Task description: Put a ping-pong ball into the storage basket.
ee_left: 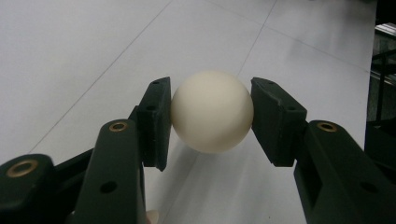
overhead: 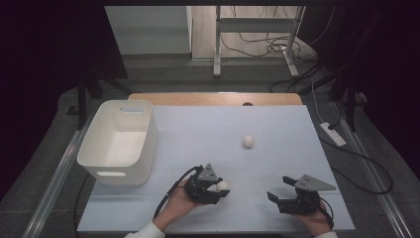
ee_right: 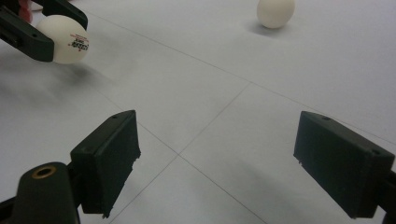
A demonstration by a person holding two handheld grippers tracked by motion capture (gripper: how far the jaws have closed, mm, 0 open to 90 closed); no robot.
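Observation:
My left gripper (overhead: 221, 188) is shut on a white ball (overhead: 222, 186) near the table's front middle. In the left gripper view both black pads press the ball (ee_left: 212, 111) from either side, just above the white surface. The right gripper view shows that same held ball (ee_right: 63, 39) at its top left, with small red print on it. A second white ball (overhead: 248, 141) lies loose farther back on the table; it also sits in the right gripper view (ee_right: 275, 11) at the top. My right gripper (overhead: 280, 189) rests at the front right, jaws wide open over bare table (ee_right: 217, 163).
A white plastic bin (overhead: 119, 141) stands at the table's left side, with nothing inside that I can see. The white table top (overhead: 208, 129) has a wooden strip along its far edge. Cables and a power strip (overhead: 333, 134) lie on the floor to the right.

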